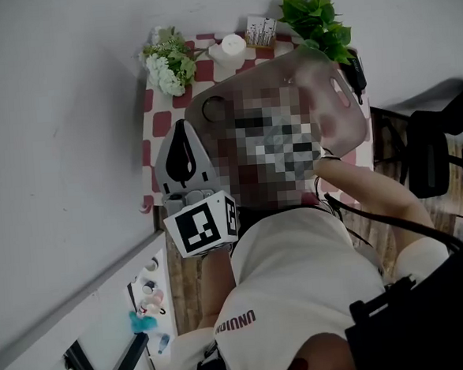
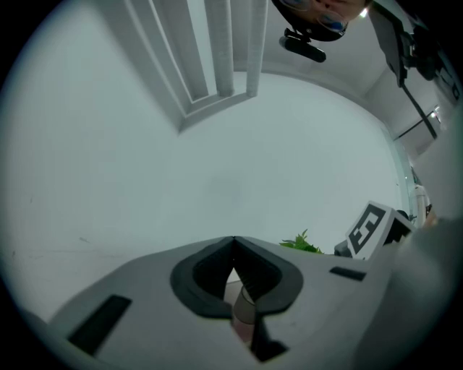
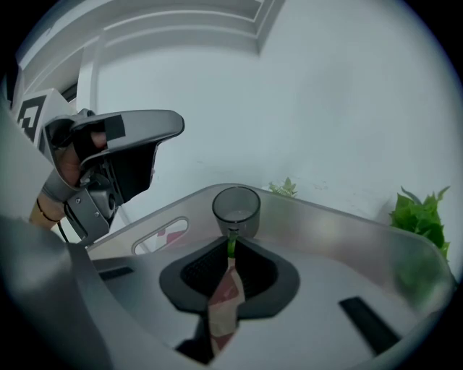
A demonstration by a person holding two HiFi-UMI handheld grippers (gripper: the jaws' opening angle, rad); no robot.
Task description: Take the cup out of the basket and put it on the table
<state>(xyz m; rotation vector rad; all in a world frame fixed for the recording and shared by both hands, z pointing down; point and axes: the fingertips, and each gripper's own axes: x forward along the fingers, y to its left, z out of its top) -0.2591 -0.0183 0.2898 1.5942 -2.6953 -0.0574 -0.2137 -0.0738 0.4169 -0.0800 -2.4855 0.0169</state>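
Note:
The grey basket (image 1: 352,120) hangs tilted above the checkered table (image 1: 159,123), partly under a mosaic patch. A dark translucent cup (image 1: 214,109) stands upright inside it, by the far wall (image 3: 236,206). My right gripper (image 3: 231,243) is shut on the basket's near rim (image 3: 340,235), just below the cup; in the head view this gripper is hidden behind the basket. My left gripper (image 1: 181,127) is shut with nothing in it and hovers left of the basket, apart from it. Its tips (image 2: 233,242) point at a bare wall, and it also shows in the right gripper view (image 3: 173,128).
At the table's far end are white flowers (image 1: 167,62), a white candle (image 1: 231,46), a card holder (image 1: 260,29) and a green plant (image 1: 315,16). A black chair (image 1: 427,155) stands to the right. Small items lie on a shelf (image 1: 148,298) at lower left.

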